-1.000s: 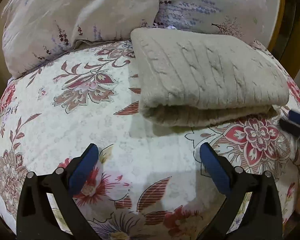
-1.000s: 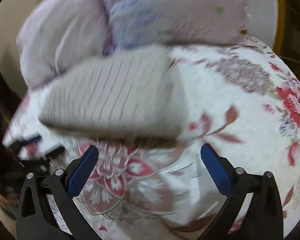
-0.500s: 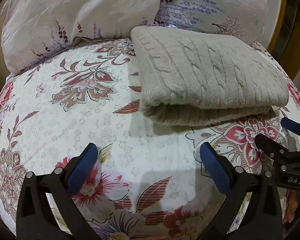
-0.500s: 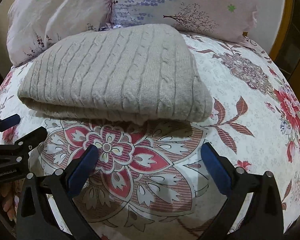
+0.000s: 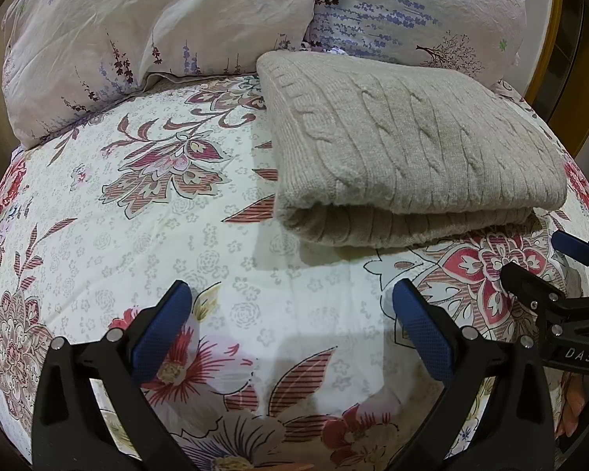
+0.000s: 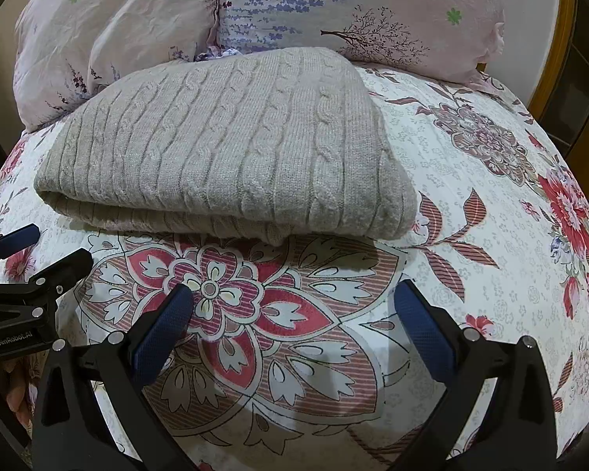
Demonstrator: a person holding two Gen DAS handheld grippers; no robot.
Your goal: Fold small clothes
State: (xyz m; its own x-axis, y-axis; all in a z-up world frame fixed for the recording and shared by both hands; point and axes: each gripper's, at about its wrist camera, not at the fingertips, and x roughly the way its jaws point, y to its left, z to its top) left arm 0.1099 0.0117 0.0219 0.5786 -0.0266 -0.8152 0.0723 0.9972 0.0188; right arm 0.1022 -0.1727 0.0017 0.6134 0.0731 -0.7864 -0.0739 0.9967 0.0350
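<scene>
A beige cable-knit sweater [image 5: 408,149] lies folded into a thick rectangle on the floral bedspread [image 5: 137,216], its folded edge toward me. It also shows in the right wrist view [image 6: 231,145]. My left gripper [image 5: 292,314] is open and empty, hovering over the bedspread in front of the sweater's left part. My right gripper [image 6: 294,310] is open and empty, in front of the sweater's right part. Each gripper shows at the edge of the other's view: the right one [image 5: 542,263] and the left one [image 6: 43,251].
Two lavender-print pillows [image 5: 145,27] [image 6: 357,11] lean behind the sweater at the head of the bed. A wooden frame [image 6: 561,59] stands at the far right. The bedspread [image 6: 491,216] stretches right of the sweater.
The right gripper has swung in and settled beside the left one, in front of the sweater. The left gripper has barely moved. The sweater lies the same.
</scene>
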